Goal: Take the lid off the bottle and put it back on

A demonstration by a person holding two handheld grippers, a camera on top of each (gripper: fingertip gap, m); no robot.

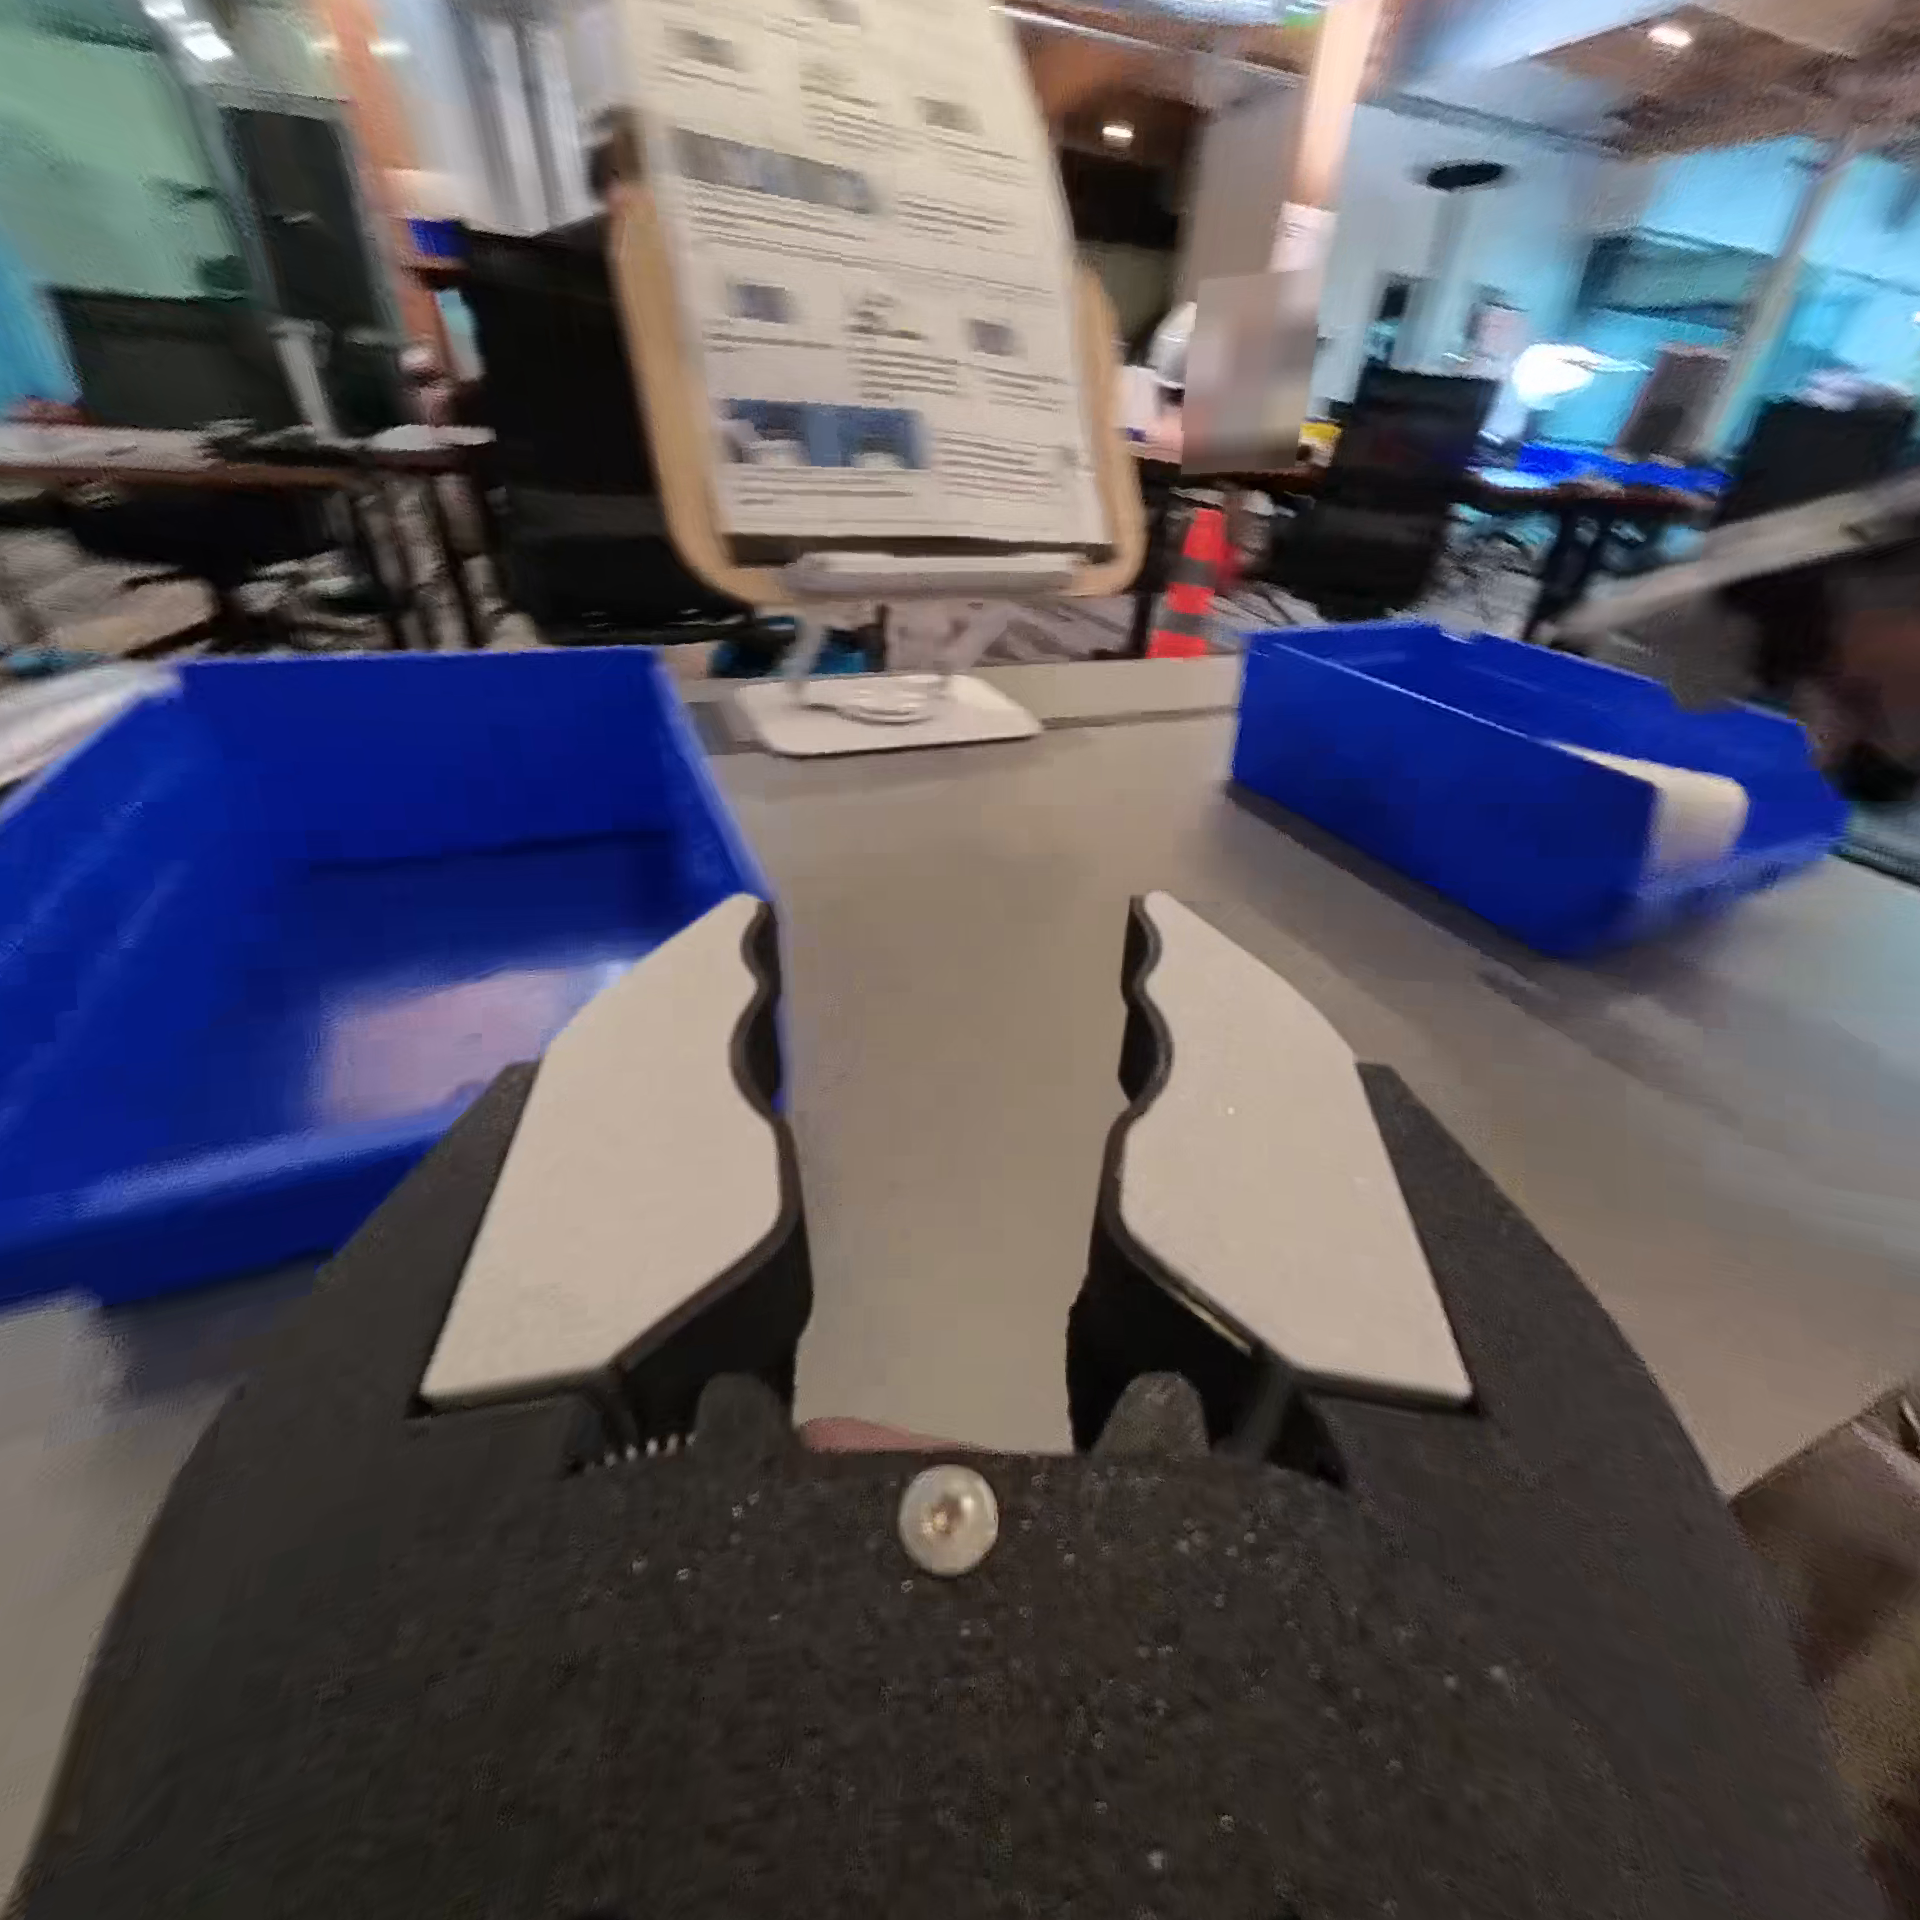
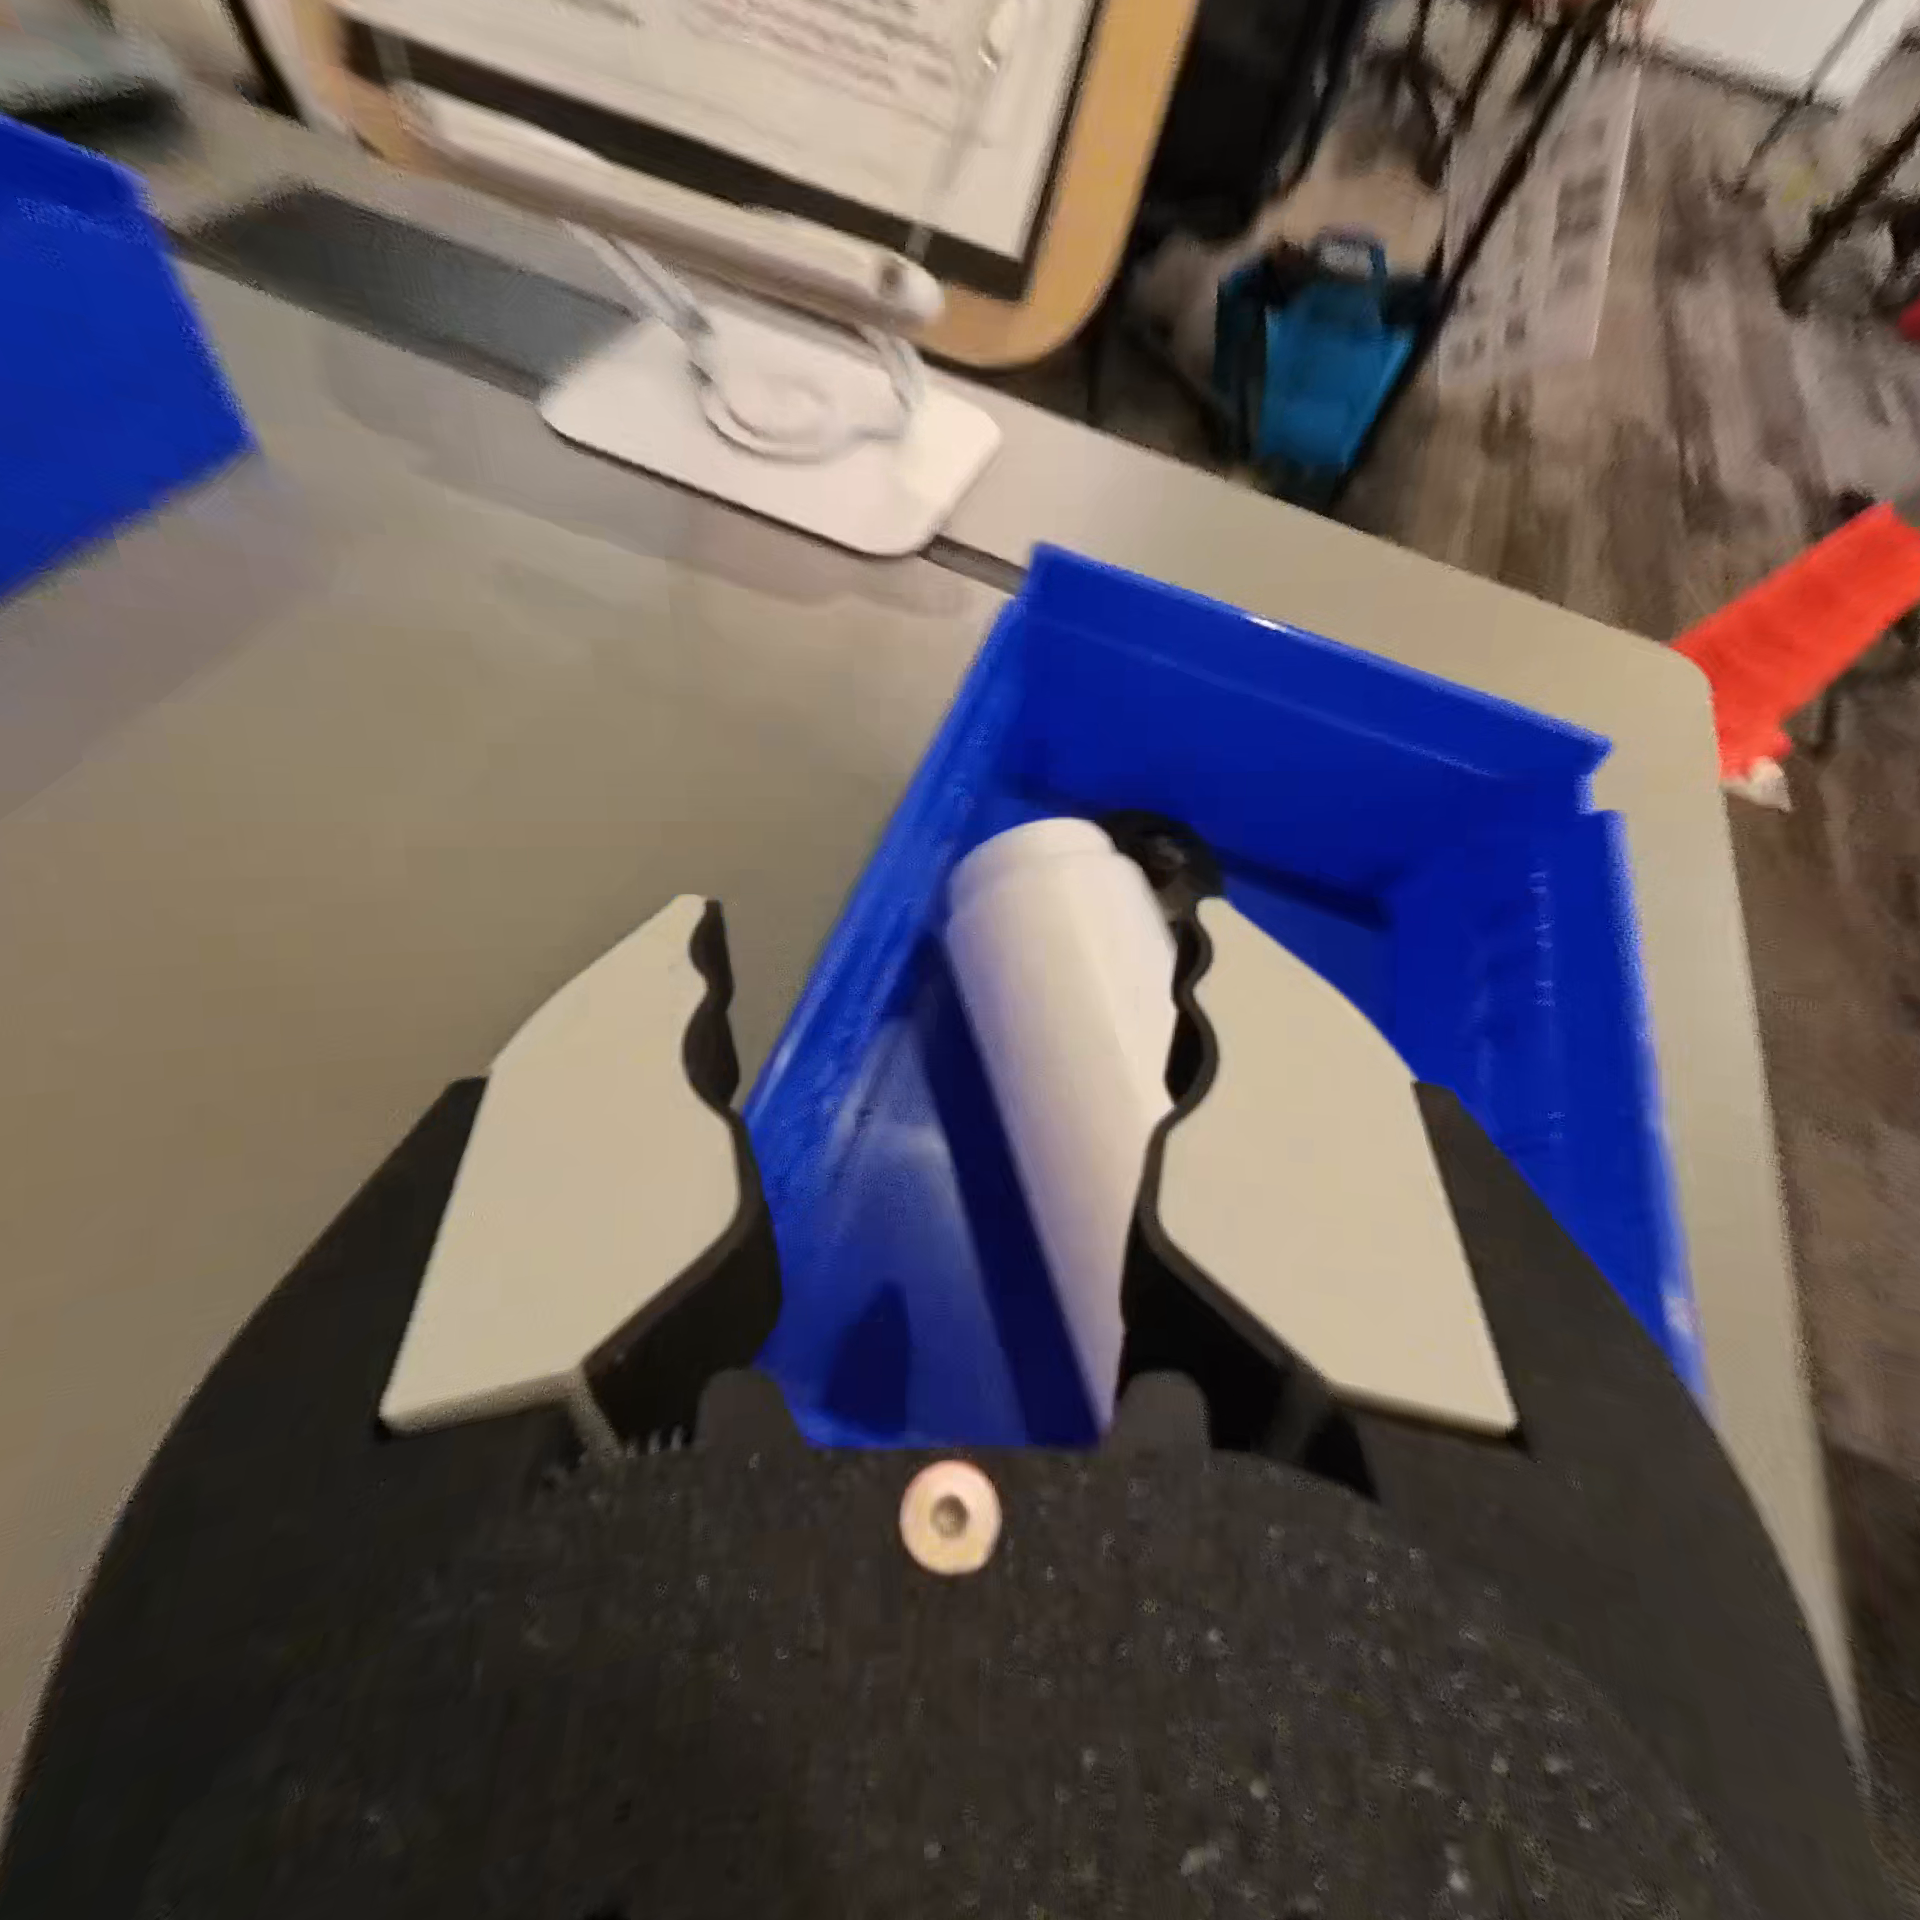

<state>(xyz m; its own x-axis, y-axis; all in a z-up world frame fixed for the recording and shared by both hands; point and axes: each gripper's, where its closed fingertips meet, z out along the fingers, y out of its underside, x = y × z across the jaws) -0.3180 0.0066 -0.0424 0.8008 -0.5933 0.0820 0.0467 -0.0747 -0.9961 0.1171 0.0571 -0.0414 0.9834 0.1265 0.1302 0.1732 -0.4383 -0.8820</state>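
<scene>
- The white bottle (image 2: 1049,1039) lay on its side inside the right blue bin (image 2: 1351,727), its dark lid (image 2: 1164,847) toward the far wall.
- The right gripper (image 2: 956,935) hovered above it, wide open and holding nothing; one finger was over the bin, the other outside its wall.
- To grasp well, I judge both fingers should go inside the bin, around the body.
- The left gripper (image 1: 951,925) was open and empty over the grey counter (image 1: 935,831), beside the left blue bin (image 1: 364,831).
- A document stand (image 1: 894,707) stood behind.
</scene>
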